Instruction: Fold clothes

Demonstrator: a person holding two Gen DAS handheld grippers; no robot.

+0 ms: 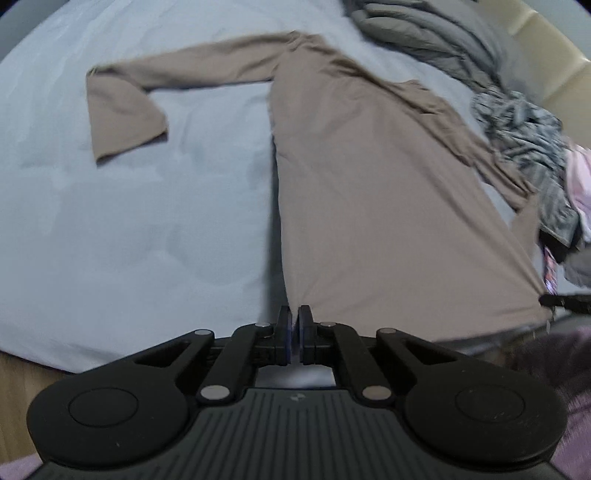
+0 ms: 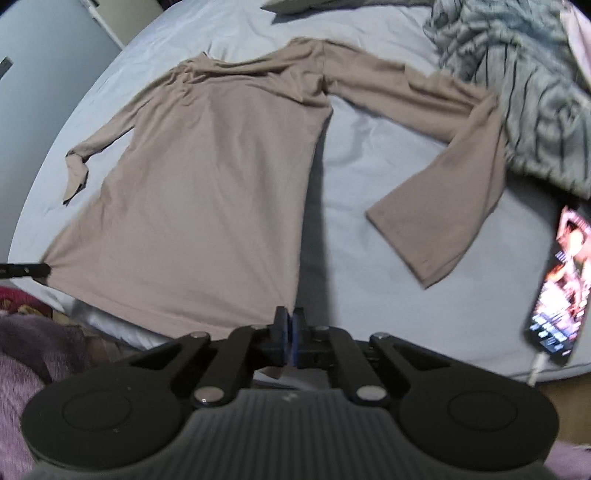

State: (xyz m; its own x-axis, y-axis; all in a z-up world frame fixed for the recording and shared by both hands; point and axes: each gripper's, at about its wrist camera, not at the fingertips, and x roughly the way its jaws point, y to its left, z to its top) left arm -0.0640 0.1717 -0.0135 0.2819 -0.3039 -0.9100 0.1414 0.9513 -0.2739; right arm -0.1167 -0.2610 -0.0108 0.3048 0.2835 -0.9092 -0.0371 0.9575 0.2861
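A tan long-sleeved shirt [image 1: 369, 177] lies spread flat on a pale blue bed sheet [image 1: 129, 221], sleeves out to both sides. My left gripper [image 1: 294, 314] is shut on the shirt's near hem corner, and the fabric pulls into a point between its pads. In the right wrist view the same shirt [image 2: 207, 192] fills the middle, with my right gripper [image 2: 289, 314] shut on the other hem corner. Each gripper's tip shows at the edge of the other's view: the right gripper [image 1: 563, 301] and the left gripper [image 2: 26, 270], both at the hem.
A grey striped blanket [image 2: 517, 85] and a heap of grey clothes [image 1: 436, 33] lie at the far side of the bed. A lit phone [image 2: 561, 291] on a cable rests at the right. Purple fleece [image 2: 33, 354] shows near the bed's edge.
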